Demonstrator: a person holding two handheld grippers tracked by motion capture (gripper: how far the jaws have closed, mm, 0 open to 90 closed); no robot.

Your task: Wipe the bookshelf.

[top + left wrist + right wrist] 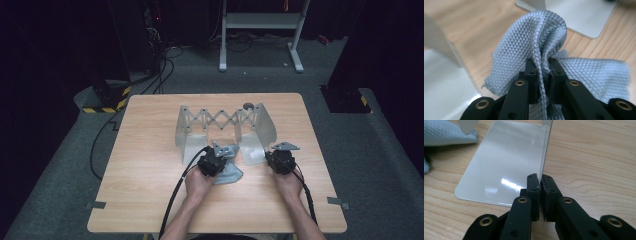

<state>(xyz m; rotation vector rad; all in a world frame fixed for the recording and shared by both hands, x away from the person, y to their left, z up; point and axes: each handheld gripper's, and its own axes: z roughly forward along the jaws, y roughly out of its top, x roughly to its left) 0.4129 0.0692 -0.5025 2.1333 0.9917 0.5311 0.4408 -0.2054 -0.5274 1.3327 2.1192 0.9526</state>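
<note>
A grey diamond-textured cloth (541, 37) lies bunched on the wooden table, and my left gripper (541, 62) is shut on a raised fold of it. In the high view the cloth (232, 175) sits just beside the left gripper (216, 159), in front of a metal scissor-link rack (222, 120). My right gripper (540, 178) is shut on the thin upright wall (545, 150) of the rack's right end plate, whose shiny flat base (506, 162) rests on the table. The high view has the right gripper (277, 156) at that plate's near corner.
The rack's left end plate (189, 142) stands close to the left gripper. A small dark round object (248, 105) sits behind the rack. Cables trail from both grippers toward the table's near edge (215, 227). A white frame (260, 30) stands on the floor beyond.
</note>
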